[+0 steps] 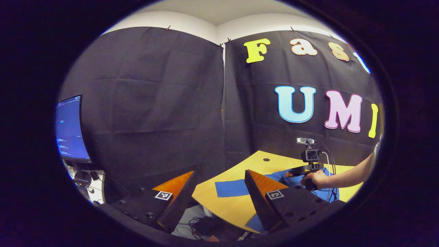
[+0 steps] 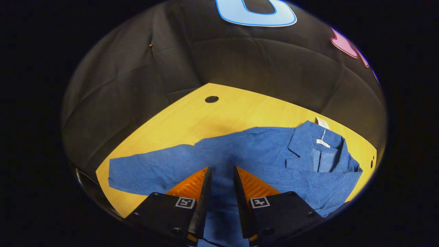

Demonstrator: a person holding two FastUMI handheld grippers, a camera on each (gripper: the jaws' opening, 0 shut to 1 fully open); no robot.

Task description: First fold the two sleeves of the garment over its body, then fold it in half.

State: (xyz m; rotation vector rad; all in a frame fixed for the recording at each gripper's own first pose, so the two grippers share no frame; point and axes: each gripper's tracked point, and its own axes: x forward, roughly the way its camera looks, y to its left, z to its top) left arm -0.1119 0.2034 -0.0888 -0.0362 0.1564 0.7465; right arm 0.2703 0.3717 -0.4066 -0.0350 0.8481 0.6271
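Right gripper [image 2: 222, 176] pinches blue garment [image 2: 267, 151]; left gripper [image 1: 219, 183] open.

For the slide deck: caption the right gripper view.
Right gripper poised over a blue corduroy shirt on the yellow table, one sleeve still outstretched.

Garment [image 2: 260, 154] hem behind right tool [image 2: 221, 181]; its grip on cloth indiscernible.

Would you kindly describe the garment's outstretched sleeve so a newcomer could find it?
Start at the yellow table. The blue garment lies on it, collar at one end. The sleeve stretches flat away from the collar, toward the table's edge.
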